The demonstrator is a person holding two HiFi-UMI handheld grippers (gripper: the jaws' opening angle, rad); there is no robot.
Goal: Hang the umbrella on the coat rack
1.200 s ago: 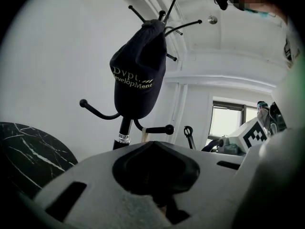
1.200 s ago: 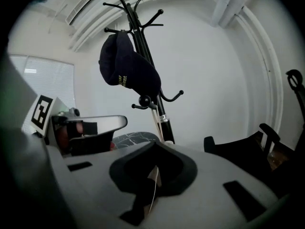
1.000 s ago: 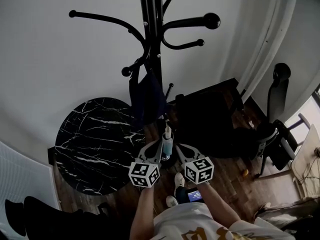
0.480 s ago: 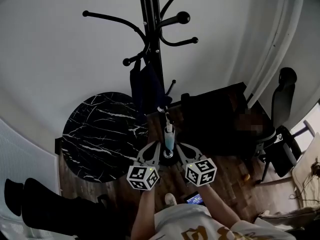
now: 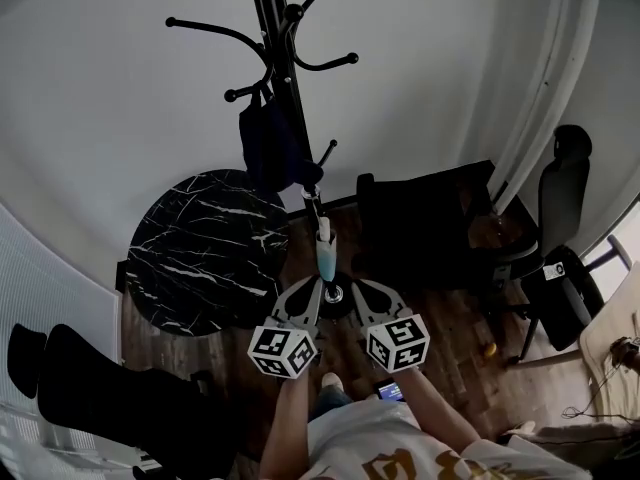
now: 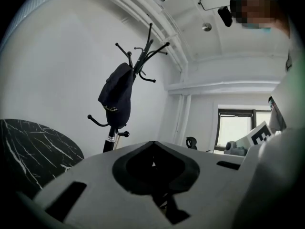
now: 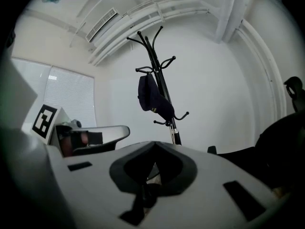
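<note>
A dark navy folded umbrella [image 5: 270,148] hangs from a lower hook of the tall black metal coat rack [image 5: 278,43]. Its long axis runs down close beside the pole, with the top end at the hook and the loose lower end pointing to the dark wooden floor [image 5: 450,353]. Both gripper views show the bundle slightly tilted against the pole, with a small pale print near its lower end. The left claw [image 5: 308,293] has its jaws closed tip to tip with nothing between them. The right claw [image 5: 362,293] is likewise closed and empty. The person holds the two side by side, low and in front, both aimed towards the rack and well apart from the umbrella. A round black marble bench with white veins [image 5: 200,258] stands just beside the rack's foot, against the white wall [image 5: 120,98]. A black office chair [image 5: 560,198] stands off to the person's right.
</note>
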